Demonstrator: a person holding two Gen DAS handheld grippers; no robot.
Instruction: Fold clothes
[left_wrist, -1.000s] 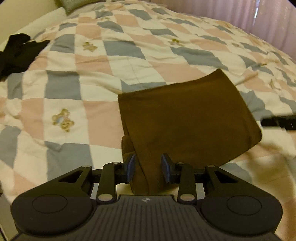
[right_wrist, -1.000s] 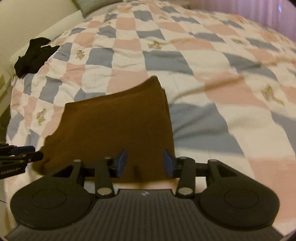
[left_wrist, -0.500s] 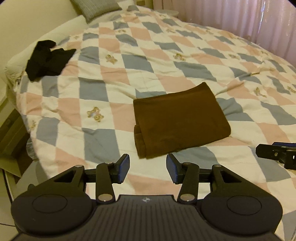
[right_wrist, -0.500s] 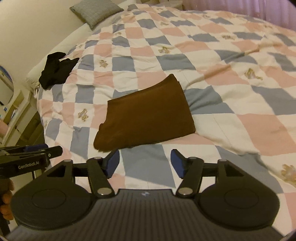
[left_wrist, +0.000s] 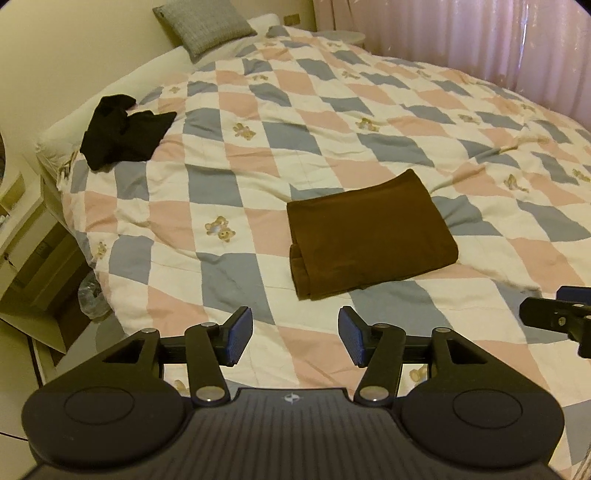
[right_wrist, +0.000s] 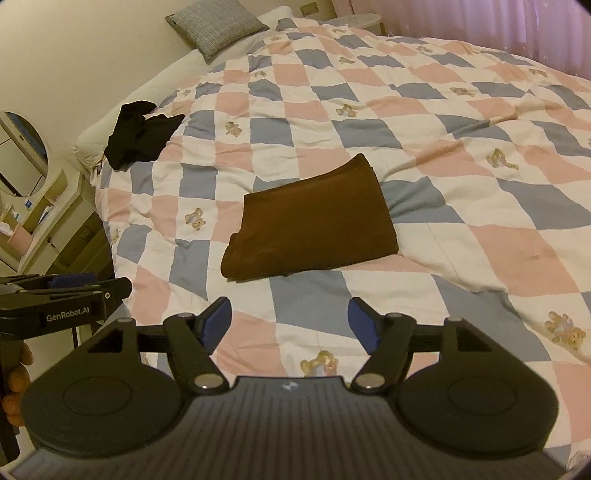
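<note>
Right, both grippers are off the cloth. The left gripper has its jaws opening with nothing between them, only quilt showing in the gap. Same for the right gripper: jaws opening, empty. Both hang above the near edge of the bed, pointing down and forward.

Outward from there, the brown garment lies folded flat into a neat rectangle on the quilt, just ahead of both grippers and not touching either. Looks done to me.

So the next piece should be the black garment, a crumpled heap well beyond the brown one, at the far-left edge of the bed toward the grey pillow. That is the relation that matters: it lies forward and left of both grippers. The left gripper is the nearer one; in the right wrist view it sits at the left border, on the heap's side. The heap's long axis runs roughly along that left bed edge, though it is too bunched to find a collar or hem.

My read: lead with the left gripper, and let the right gripper cross over the brown garment without dragging it.
</note>
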